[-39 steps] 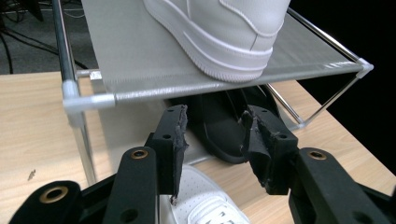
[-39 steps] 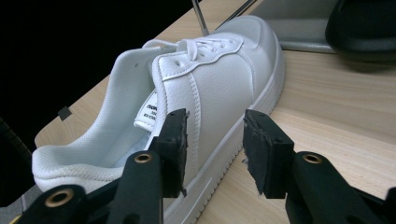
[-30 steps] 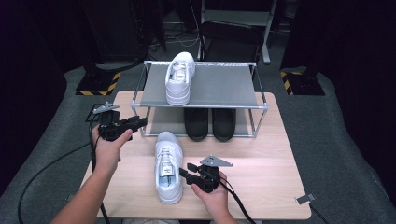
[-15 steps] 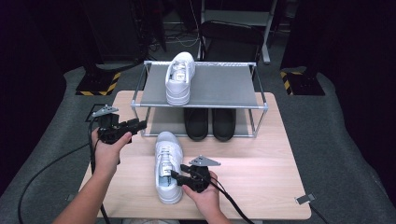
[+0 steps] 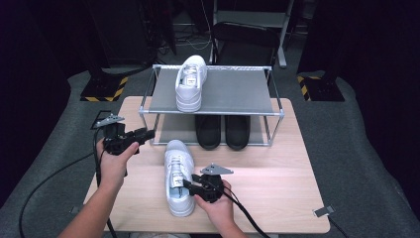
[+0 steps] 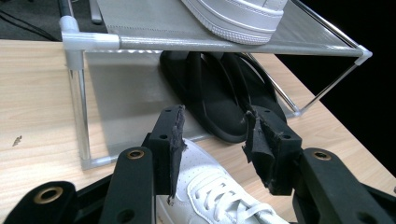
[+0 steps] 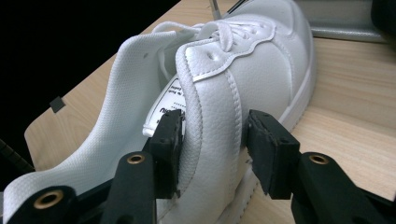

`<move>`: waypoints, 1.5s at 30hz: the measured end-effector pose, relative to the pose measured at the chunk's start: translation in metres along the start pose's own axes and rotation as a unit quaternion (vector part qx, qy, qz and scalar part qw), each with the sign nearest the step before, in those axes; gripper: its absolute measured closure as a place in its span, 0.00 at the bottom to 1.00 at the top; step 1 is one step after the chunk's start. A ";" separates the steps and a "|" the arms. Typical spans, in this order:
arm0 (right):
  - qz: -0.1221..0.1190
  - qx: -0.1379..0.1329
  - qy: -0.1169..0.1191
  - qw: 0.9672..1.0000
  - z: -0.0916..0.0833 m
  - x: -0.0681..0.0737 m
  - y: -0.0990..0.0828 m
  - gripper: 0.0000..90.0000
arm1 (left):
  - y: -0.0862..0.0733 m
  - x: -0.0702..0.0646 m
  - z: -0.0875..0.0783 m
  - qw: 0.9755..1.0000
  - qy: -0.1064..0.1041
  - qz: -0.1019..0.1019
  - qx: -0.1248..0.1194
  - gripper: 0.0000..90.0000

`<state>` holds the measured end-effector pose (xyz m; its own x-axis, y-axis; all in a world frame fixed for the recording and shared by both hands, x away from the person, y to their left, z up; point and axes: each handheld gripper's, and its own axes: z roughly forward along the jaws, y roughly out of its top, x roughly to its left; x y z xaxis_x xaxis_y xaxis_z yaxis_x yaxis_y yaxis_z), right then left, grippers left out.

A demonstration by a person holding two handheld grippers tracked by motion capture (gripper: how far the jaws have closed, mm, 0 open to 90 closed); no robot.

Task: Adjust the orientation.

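A white sneaker point(image 5: 177, 166) lies on the wooden table point(image 5: 277, 178), toe toward the rack. My right gripper point(image 5: 187, 184) comes at its heel end from the right. In the right gripper view the sneaker's point(image 7: 261, 60) padded side wall stands between the jaws of the right gripper point(image 7: 210, 121): one pad is inside against the lining, the other just outside it. The jaws have just been closing and stand open. My left gripper point(image 5: 148, 133) hangs open and empty by the rack's front left leg; the left gripper point(image 6: 212, 121) looks over the sneaker's point(image 6: 210, 186) toe.
A second white sneaker point(image 5: 190, 82) sits on the top shelf of the metal rack point(image 5: 233, 91), and a pair of black slippers point(image 5: 223, 131) lies under it. The rack's front left post point(image 6: 77, 88) is close to my left gripper. Cables trail off the near table edge.
My right gripper has slid a little left, so its jaws now straddle the sneaker's side wall. The left gripper and the sneaker have stayed put.
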<state>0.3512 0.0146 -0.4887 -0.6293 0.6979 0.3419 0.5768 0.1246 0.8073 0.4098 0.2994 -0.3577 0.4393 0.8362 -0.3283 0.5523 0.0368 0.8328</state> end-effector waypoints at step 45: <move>-0.004 -0.007 -0.083 0.996 -0.059 -0.040 -0.002 0.89 | -0.024 0.016 -0.011 0.999 0.004 -0.033 -0.004 0.62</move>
<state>0.3444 -0.0554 -0.4753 -0.5380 0.8046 0.2516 0.5643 0.1220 0.8165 0.3956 0.3173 -0.3785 0.3961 0.8364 -0.3788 0.5737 0.0967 0.8134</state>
